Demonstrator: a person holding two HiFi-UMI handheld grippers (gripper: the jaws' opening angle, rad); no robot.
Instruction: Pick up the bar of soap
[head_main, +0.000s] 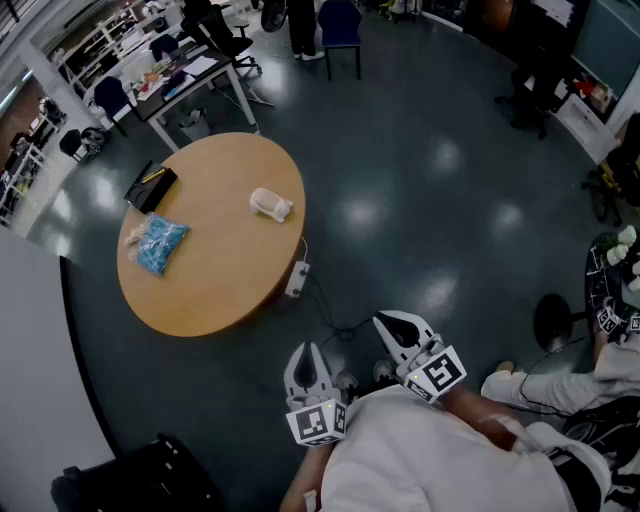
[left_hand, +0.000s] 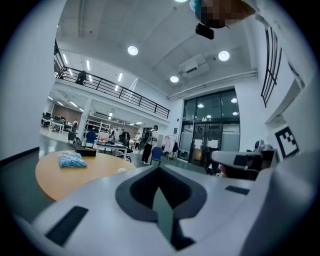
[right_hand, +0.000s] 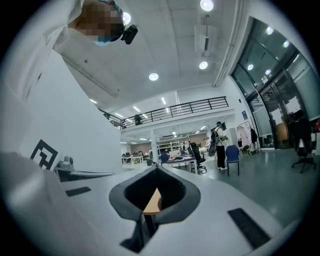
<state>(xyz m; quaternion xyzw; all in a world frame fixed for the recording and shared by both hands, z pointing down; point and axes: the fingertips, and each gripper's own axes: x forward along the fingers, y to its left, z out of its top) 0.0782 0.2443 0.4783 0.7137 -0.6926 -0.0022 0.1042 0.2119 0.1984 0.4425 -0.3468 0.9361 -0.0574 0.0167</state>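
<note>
Both pairs of fingers are pressed together with nothing between them: the left gripper (left_hand: 159, 172) shows its jaws meeting in one seam in its own view, and the right gripper (right_hand: 156, 172) shows the same. In the head view both sit at bottom centre, the left gripper (head_main: 306, 352) beside the right gripper (head_main: 392, 325), held over the dark floor (head_main: 420, 180) and well apart from the table (head_main: 215, 290) at upper left. Only this view shows the soap (head_main: 271, 204) plainly, lying near the table's right edge, with a blue bag (head_main: 157, 243) and a black box (head_main: 150, 186) further left. The left gripper view sees the table (left_hand: 60, 180) low at left with the bag (left_hand: 72, 160) and box (left_hand: 86, 151); a small pale blob (left_hand: 121, 170) may be the soap, too small to tell. The right gripper view catches just a wood-coloured sliver (right_hand: 152, 200) behind its jaw tips. A white block (head_main: 297, 279) hangs at the table's near edge, with a cable (head_main: 325, 310) trailing across the floor between table and grippers. A white sleeve (head_main: 430, 460) cuts off the grippers' rear ends.
</note>
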